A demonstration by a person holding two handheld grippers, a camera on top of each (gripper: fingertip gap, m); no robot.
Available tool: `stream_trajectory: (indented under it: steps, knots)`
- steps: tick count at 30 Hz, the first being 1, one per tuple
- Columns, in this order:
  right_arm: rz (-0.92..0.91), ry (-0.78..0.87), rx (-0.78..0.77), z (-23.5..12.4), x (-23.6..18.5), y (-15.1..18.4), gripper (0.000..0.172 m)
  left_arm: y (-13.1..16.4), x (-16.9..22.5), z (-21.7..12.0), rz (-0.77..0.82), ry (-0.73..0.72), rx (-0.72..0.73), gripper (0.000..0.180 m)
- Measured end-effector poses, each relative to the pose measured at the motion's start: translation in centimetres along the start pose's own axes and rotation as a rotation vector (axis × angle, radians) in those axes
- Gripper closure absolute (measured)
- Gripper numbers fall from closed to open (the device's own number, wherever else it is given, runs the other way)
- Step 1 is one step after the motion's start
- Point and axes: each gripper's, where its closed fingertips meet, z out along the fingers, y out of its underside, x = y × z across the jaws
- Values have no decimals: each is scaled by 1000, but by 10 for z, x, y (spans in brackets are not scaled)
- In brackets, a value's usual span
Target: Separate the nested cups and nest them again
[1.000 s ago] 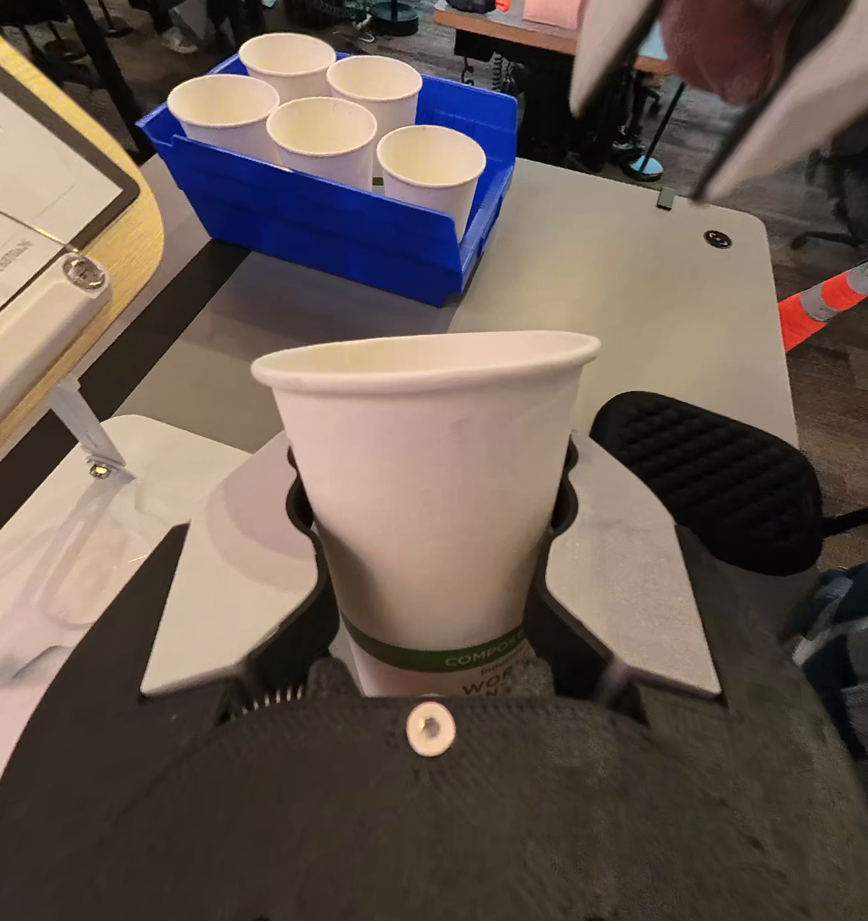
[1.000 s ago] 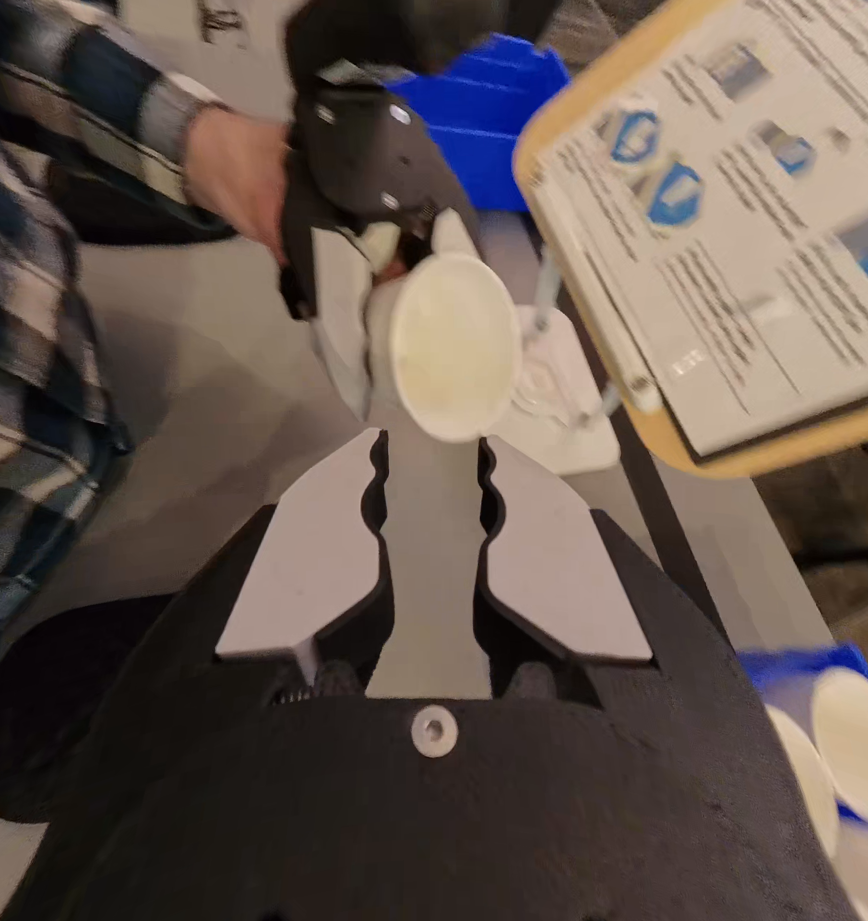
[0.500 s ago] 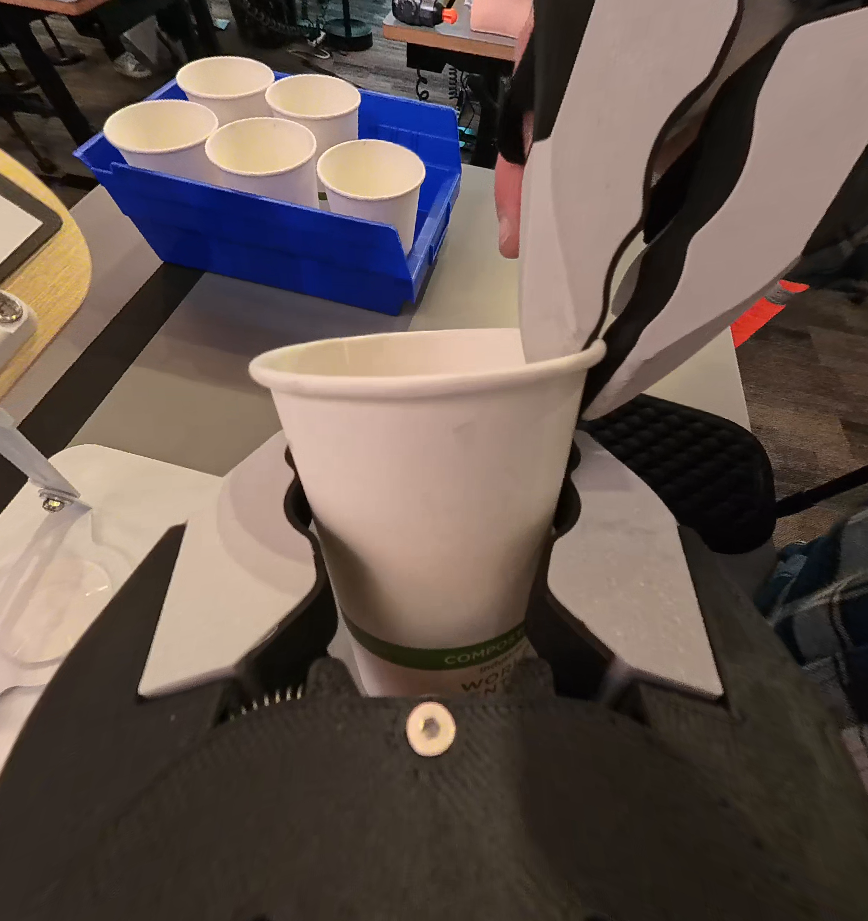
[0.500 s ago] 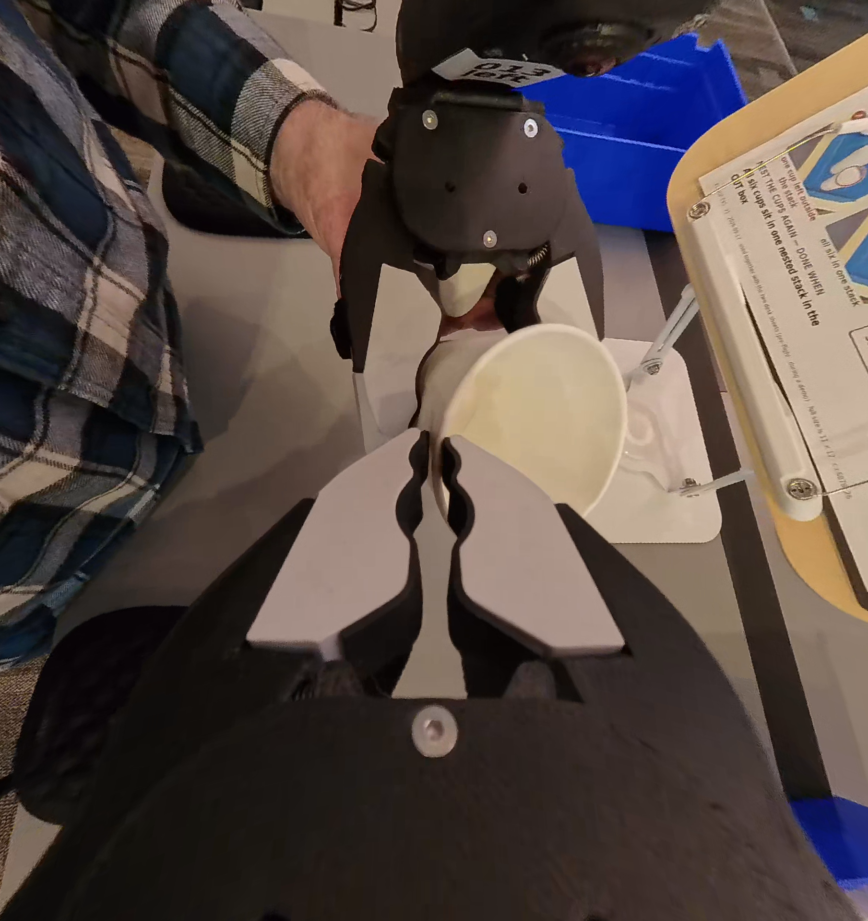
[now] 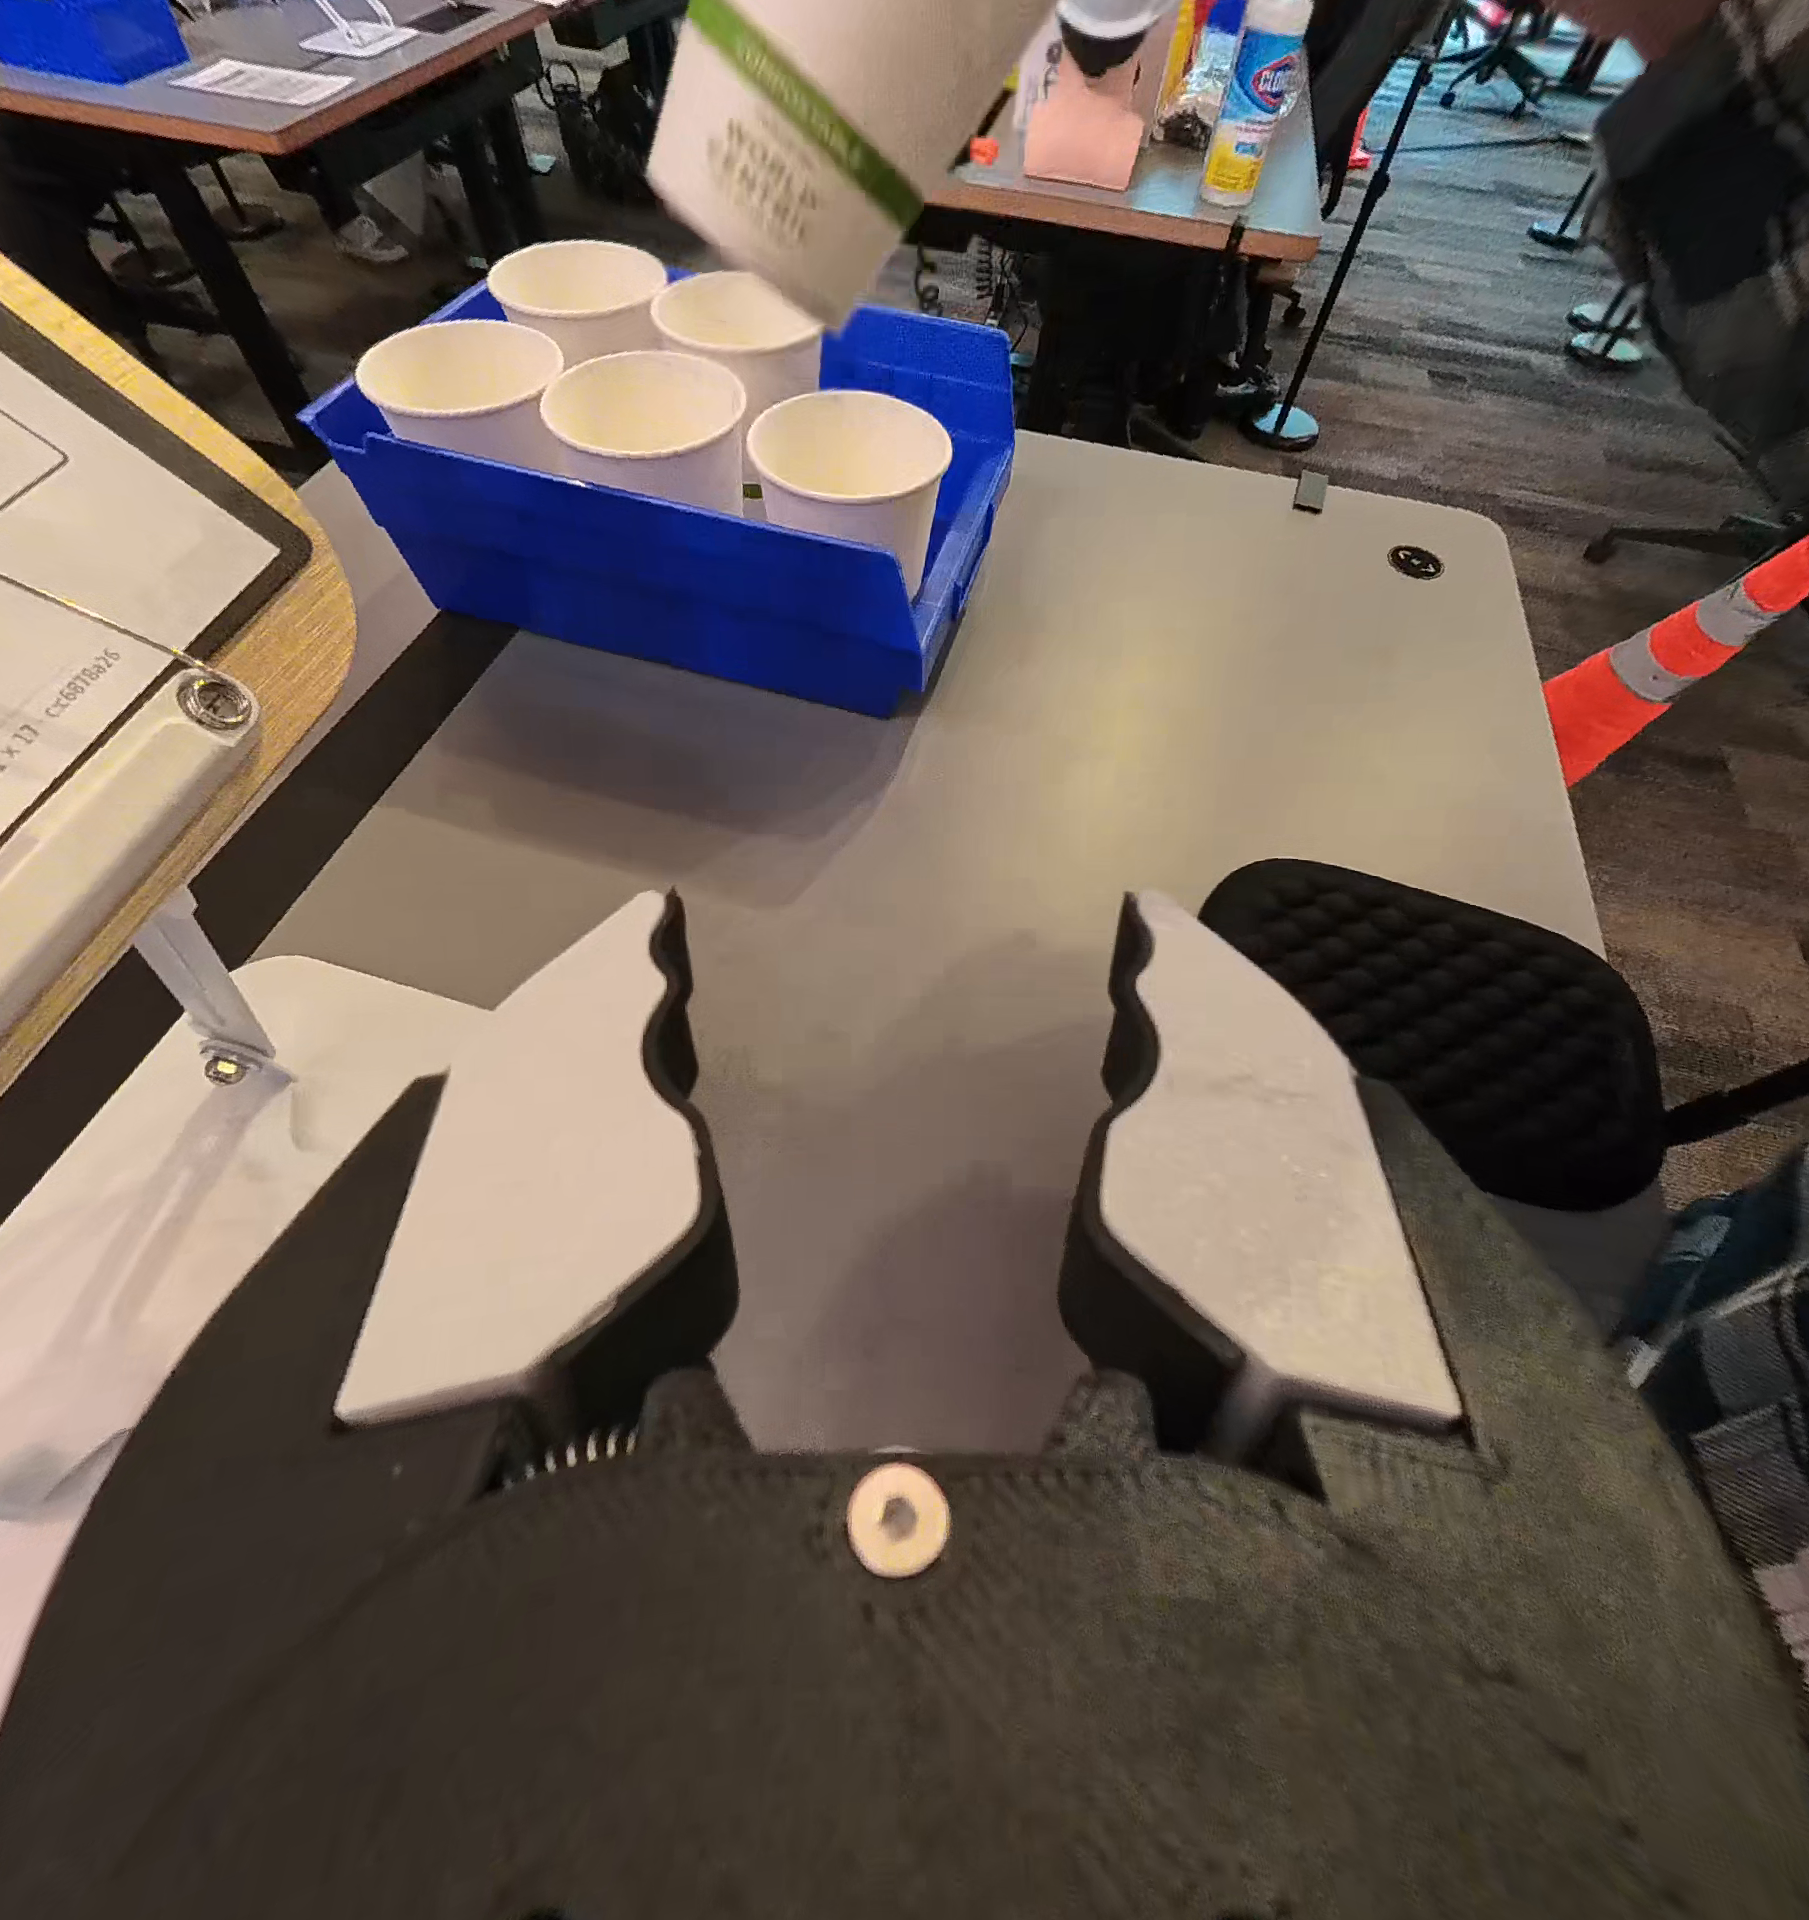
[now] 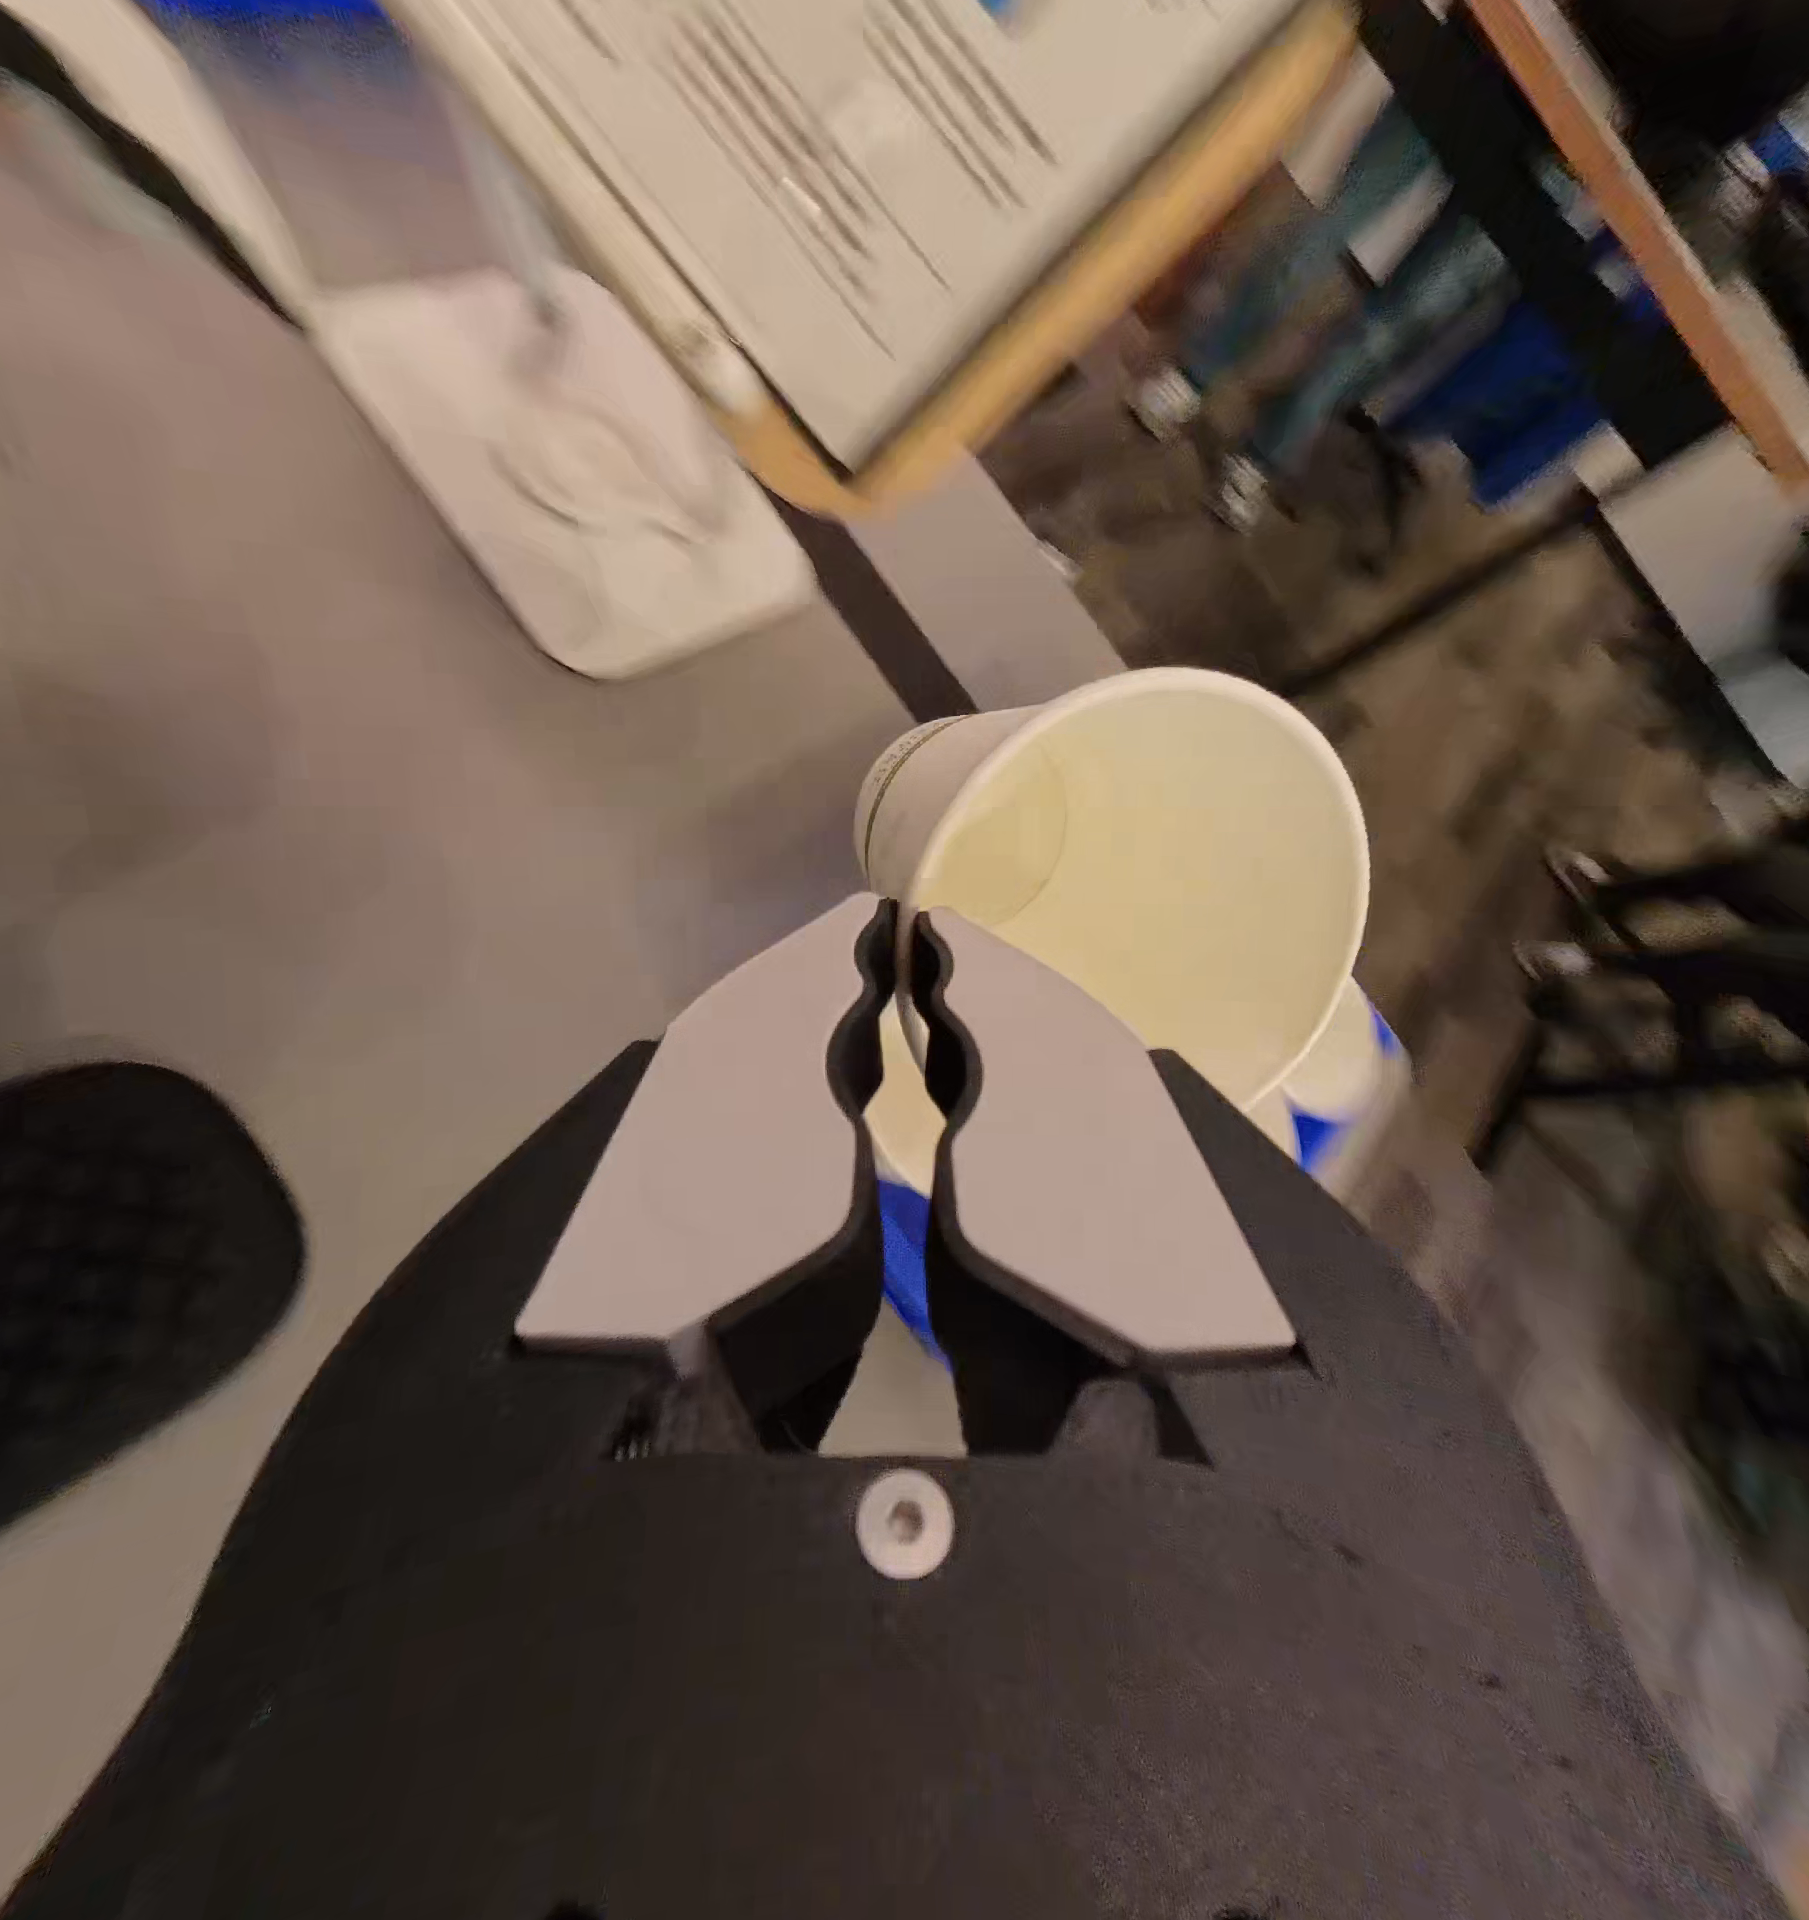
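My left gripper [image 5: 895,925] is open and empty above the grey table [image 5: 1191,727]. My right gripper [image 6: 902,914] is shut on the rim of a white paper cup [image 6: 1139,862] with a green band and holds it in the air, its mouth turned toward the camera. The same cup [image 5: 827,135] shows at the top of the left wrist view, above a blue bin [image 5: 671,582] that holds several white paper cups [image 5: 651,416] standing upright.
A wooden board with printed sheets [image 5: 69,582] on a white stand [image 5: 100,1247] is at the left. A black chair back [image 5: 1440,1029] stands by the table's right edge. An orange cone [image 5: 1689,655] lies on the floor. A plaid sleeve [image 5: 1752,1351] is at the right. Across from one pair of fingers to the other is roughly 25 cm.
My right gripper shut on the cup's rim and lifted it out of my left gripper. My left gripper let go of the cup and now stands empty.
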Motion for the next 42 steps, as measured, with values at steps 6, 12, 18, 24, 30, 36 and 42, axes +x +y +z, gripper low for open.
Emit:
stream_trajectory:
  steps: [6,12,18,24,30,36,42]
  knots:
    - [36,181,-272,-5,51,79,169,0,2,0,-1,9,8,125]
    - [93,130,-400,21,50,132,169,4,4,-3,2,13,-2,151]
    - [128,42,-468,51,35,167,169,8,6,-4,7,15,-10,170]
    - [150,-25,-523,73,27,190,169,10,6,-5,-2,9,-17,170]
    - [155,-58,-558,88,27,200,169,13,6,-5,-6,14,-31,169]
    - [187,-68,-557,88,32,193,145,13,5,-6,-6,5,-31,166]
    - [241,49,-444,57,51,169,135,16,-1,-14,-18,-23,-33,157]
